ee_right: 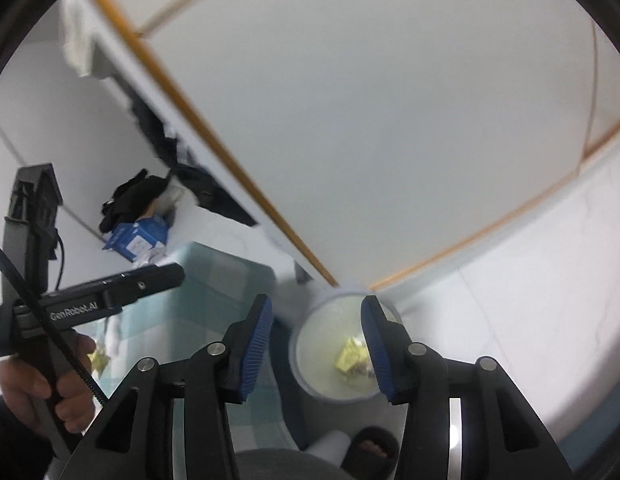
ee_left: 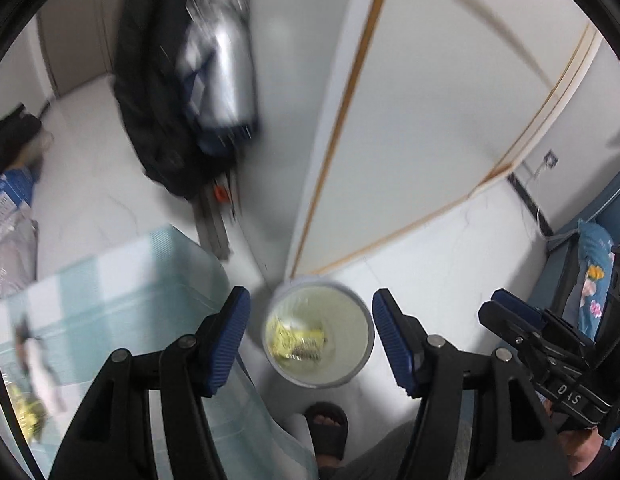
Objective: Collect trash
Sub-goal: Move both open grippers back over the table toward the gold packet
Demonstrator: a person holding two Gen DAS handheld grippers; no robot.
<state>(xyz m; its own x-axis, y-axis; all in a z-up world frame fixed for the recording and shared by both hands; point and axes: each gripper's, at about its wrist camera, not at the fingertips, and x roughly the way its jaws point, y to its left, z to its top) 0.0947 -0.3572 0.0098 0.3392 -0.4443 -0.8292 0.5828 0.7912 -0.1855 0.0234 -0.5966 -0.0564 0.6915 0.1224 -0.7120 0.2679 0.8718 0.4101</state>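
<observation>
A round white trash bin stands on the pale floor beside the table, and a crumpled yellow wrapper lies inside it. My left gripper hovers high above the bin, open, with nothing between its blue pads. In the right wrist view the same bin and wrapper lie below my right gripper, which is open and empty too. Another yellow wrapper lies on the table's checked teal cloth. The right gripper's blue-tipped fingers show at the right edge of the left wrist view.
A dark jacket hangs over a chair beyond the table. A white cabinet with wooden trim stands behind the bin. A blue box sits at the left. A person's foot in a black slipper is near the bin. A flowered blue pillow is at the right.
</observation>
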